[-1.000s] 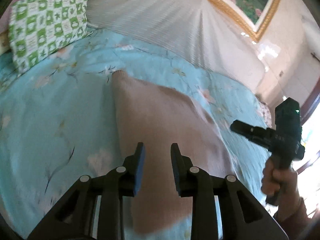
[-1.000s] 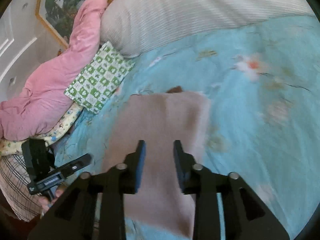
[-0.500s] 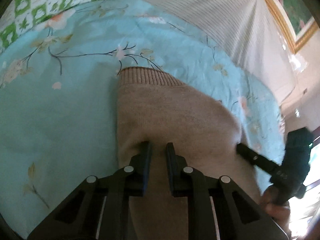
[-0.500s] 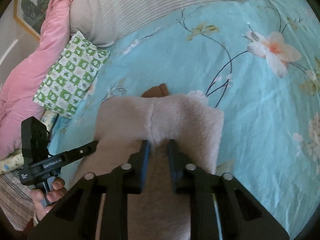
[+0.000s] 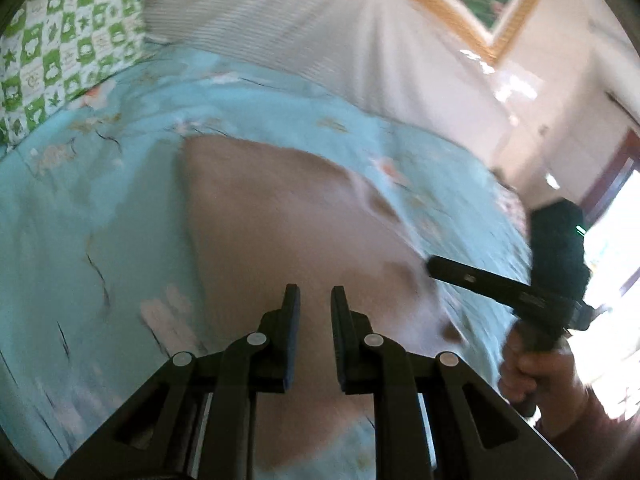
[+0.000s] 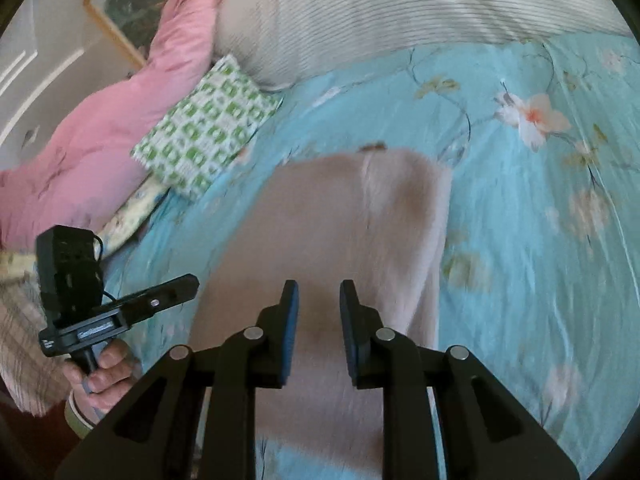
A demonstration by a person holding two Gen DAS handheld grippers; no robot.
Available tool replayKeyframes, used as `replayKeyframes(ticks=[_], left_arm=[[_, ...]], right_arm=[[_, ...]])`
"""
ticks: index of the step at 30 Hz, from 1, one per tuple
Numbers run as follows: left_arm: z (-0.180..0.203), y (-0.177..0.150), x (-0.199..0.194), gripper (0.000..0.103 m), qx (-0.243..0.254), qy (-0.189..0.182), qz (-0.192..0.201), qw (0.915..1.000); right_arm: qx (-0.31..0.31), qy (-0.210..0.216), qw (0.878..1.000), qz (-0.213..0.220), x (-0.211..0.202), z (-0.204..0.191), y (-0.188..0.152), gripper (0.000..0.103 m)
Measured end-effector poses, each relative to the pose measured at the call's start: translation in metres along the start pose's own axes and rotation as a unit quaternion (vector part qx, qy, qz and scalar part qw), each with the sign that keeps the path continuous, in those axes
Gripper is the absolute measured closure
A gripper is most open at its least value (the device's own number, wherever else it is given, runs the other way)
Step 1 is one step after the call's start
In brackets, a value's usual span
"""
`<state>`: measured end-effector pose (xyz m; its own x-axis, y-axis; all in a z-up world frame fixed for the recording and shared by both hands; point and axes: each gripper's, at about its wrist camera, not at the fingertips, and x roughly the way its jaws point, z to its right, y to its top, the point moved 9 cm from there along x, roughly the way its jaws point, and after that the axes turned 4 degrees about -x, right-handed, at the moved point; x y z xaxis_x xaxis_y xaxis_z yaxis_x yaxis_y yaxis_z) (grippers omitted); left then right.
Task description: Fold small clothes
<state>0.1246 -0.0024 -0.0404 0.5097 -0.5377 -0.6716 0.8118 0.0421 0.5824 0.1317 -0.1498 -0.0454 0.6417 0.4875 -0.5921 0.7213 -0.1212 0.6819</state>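
Bed, covered by a light blue floral sheet [image 6: 520,240].

Item: one small beige knitted garment [image 6: 328,224], lying flat on the sheet, roughly central, reaching from the near edge of both views toward the pillows. A seam or crease runs down its far end; a darker brown scrap shows just beyond that end, too blurred to identify.

Left gripper [image 5: 315,320]: over the near part of the garment, jaws set narrow with a slim gap; nothing is seen pinched between the pads, though the left wrist view is smeared by motion.

Right gripper [image 6: 319,312]: over the garment's near part, jaws opening from a narrow setting; bare knit shows through the gap, with no cloth gripped.

Surroundings: green-and-white checked pillow [image 6: 208,132] beside a pink quilt [image 6: 100,140]; a striped grey bolster [image 6: 400,12] at the head; a gilt-framed picture [image 5: 480,8] on the wall.
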Motion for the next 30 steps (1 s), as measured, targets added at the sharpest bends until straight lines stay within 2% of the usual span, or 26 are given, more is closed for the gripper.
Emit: replayKeyframes(ticks=[3,5,7,8,9,14,25,29,30], left_arm=[[0.009,-0.036,0.0,0.089,0.012,-0.008,-0.021,0.9997],[0.002,-0.051,0.012,0.089,0.009,0.011,-0.041,0.9991],[-0.012,-0.066,0.024,0.092,-0.002,0.03,-0.064,0.9975],[-0.017,-0.071,0.027,0.092,-0.014,0.023,-0.07,0.9972],[-0.018,-0.073,0.026,0.092,-0.022,0.014,-0.07,0.9972],[-0.023,-0.077,0.028,0.092,-0.035,0.007,-0.066,0.9972],[-0.019,-0.08,0.025,0.092,-0.032,0.03,-0.066,0.9969],[-0.008,-0.066,0.008,0.085,-0.01,0.049,-0.058,0.9971],[-0.008,-0.059,0.003,0.078,-0.008,0.052,-0.047,0.9975]], right_arm=[[-0.009,-0.004,1.0,-0.009,-0.009,-0.007,-0.025,0.081],[-0.011,-0.006,1.0,-0.021,-0.009,-0.005,-0.04,0.081],[-0.021,-0.047,0.998,-0.039,-0.004,0.007,-0.053,0.081],[-0.028,-0.076,0.995,-0.055,-0.001,0.017,-0.063,0.081],[-0.03,-0.08,0.995,-0.059,0.0,0.02,-0.065,0.081],[-0.029,-0.08,0.995,-0.056,-0.008,0.029,-0.075,0.082],[-0.013,-0.075,0.996,-0.051,-0.014,0.029,-0.081,0.082],[0.013,-0.062,0.997,-0.044,-0.027,0.023,-0.071,0.081],[0.012,-0.064,0.997,-0.033,-0.033,0.022,-0.064,0.081]])
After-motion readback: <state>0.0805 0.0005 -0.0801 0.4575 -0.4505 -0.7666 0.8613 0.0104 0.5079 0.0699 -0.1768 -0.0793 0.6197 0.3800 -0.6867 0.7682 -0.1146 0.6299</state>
